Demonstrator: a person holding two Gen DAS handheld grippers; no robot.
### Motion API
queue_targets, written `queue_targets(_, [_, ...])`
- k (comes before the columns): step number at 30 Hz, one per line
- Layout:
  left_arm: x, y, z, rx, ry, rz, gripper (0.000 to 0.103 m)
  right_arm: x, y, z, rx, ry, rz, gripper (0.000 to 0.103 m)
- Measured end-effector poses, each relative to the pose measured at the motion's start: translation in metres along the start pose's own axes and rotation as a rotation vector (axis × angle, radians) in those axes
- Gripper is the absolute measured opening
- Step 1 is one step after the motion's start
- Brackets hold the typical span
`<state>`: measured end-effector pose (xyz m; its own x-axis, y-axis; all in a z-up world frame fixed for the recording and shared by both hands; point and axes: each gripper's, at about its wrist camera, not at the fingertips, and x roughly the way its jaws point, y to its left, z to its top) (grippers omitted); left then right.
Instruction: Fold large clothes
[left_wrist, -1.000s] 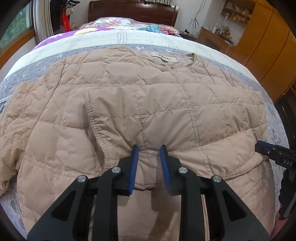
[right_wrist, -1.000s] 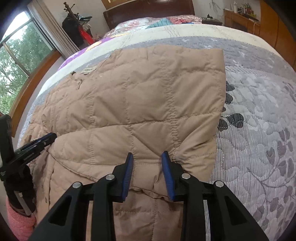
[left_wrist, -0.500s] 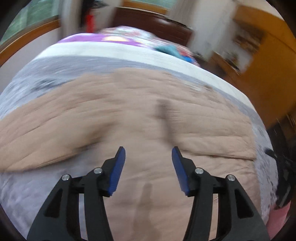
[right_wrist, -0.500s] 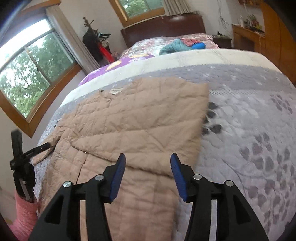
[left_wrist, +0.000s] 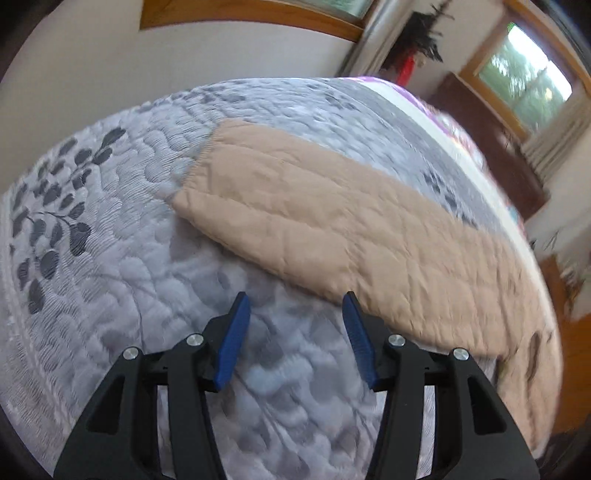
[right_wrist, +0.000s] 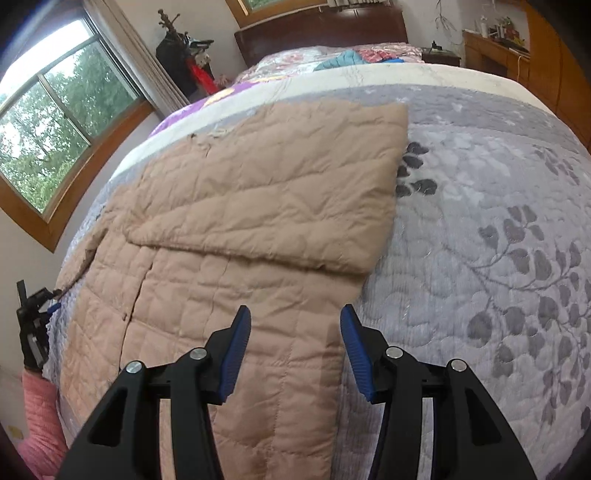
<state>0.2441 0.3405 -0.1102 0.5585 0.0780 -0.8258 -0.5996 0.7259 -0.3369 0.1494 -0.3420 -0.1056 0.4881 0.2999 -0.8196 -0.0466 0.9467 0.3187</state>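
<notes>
A tan quilted jacket (right_wrist: 258, 206) lies spread on the bed, its right sleeve folded across the chest. In the left wrist view its other sleeve (left_wrist: 332, 221) stretches flat over the bedspread, cuff (left_wrist: 207, 155) at the far end. My left gripper (left_wrist: 295, 339) hangs open over bare bedspread just short of that sleeve's near edge, with nothing between its blue pads. My right gripper (right_wrist: 293, 350) is open above the jacket's lower right part, near its hem edge, and holds nothing. The left gripper (right_wrist: 51, 301) also shows at the left edge of the right wrist view.
The grey leaf-patterned bedspread (right_wrist: 498, 240) covers the bed. A dark headboard (right_wrist: 321, 33) and loose clothes (right_wrist: 343, 59) are at the far end. Windows (right_wrist: 55, 122) line the left wall; wooden cabinets (right_wrist: 554, 66) stand on the right. A pink sleeve (right_wrist: 37, 424) is at bottom left.
Both grippers opened and let go of the jacket. The left one swung far left and rolled, now over the outstretched sleeve. The right one drew back a little from the folded sleeve.
</notes>
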Motion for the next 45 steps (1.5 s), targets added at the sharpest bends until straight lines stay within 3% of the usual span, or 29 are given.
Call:
queue_targets(8, [0.021, 0.019, 0.029, -0.111, -0.028, -0.062, 0.050, 0.013, 0.000, -0.009, 0.006, 0.041, -0.047, 0.051])
queue_targets(10, [0.024, 0.020, 0.033, -0.121, -0.047, -0.032, 0.034, 0.015, 0.001, -0.010, 0.006, 0.046, -0.052, 0.051])
queue_targets(15, [0.033, 0.026, 0.039, -0.144, -0.055, 0.000, 0.014, 0.025, 0.001, -0.012, 0.005, 0.058, -0.072, 0.052])
queue_targets(22, [0.036, 0.022, 0.038, -0.105, -0.071, 0.033, 0.011, 0.034, -0.003, -0.014, 0.020, 0.055, -0.058, 0.055])
queue_targets(24, [0.034, 0.019, 0.040, -0.105, -0.071, 0.036, 0.006, 0.032, -0.003, -0.013, 0.017, 0.054, -0.061, 0.056])
queue_targets(27, [0.020, 0.006, 0.042, -0.079, -0.113, 0.019, 0.004, 0.026, -0.004, -0.013, 0.033, 0.041, -0.041, 0.056])
queue_targets(32, [-0.031, -0.038, 0.040, 0.023, -0.241, -0.067, 0.003, 0.004, -0.003, -0.018, 0.024, -0.002, -0.025, 0.056])
queue_targets(37, [-0.075, -0.123, 0.015, 0.231, -0.323, -0.151, 0.003, -0.008, 0.012, -0.028, -0.018, 0.003, -0.032, 0.056])
queue_targets(45, [-0.083, -0.257, -0.060, 0.518, -0.262, -0.302, 0.003, -0.016, 0.027, -0.043, -0.021, 0.022, 0.003, 0.056])
